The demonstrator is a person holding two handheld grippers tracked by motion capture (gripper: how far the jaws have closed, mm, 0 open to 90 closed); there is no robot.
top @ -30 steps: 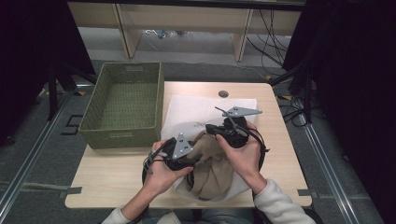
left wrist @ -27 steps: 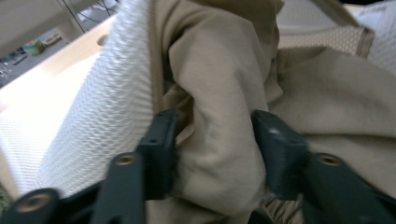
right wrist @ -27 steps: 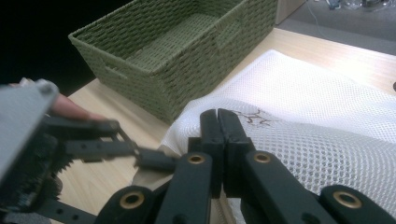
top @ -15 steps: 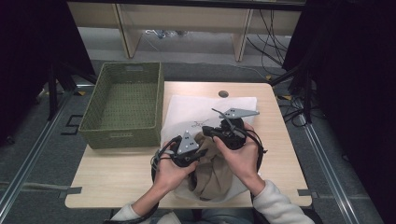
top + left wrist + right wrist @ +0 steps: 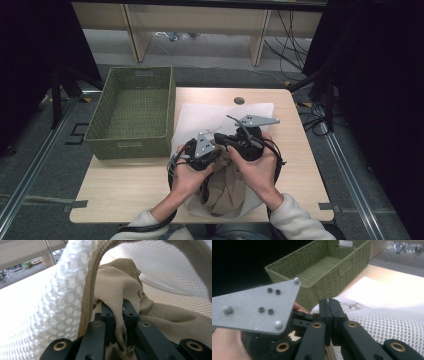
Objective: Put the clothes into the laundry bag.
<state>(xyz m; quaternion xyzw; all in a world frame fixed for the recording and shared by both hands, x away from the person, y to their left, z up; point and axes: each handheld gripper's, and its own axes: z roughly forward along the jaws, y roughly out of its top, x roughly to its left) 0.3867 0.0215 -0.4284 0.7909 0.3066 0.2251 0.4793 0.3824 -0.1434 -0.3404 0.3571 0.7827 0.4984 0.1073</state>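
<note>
Beige cloth (image 5: pixel 225 187) bunched at near table (image 5: pixel 125 190) edge, partly inside white mesh bag (image 5: pixel 215 117), between both hands. Left gripper (image 5: pixel 119 315) closed on cloth fold, jaws just closed; fold seen pinched inside bag mouth in left gripper view. Right gripper (image 5: pixel 329 312) shut, apparently on bag rim; contact not clearly seen. Green basket (image 5: pixel 132 110) just left of bag, overhanging far-left table corner. Bare tabletop left free at near left and right side. Basket interior shown empty in right gripper view.
</note>
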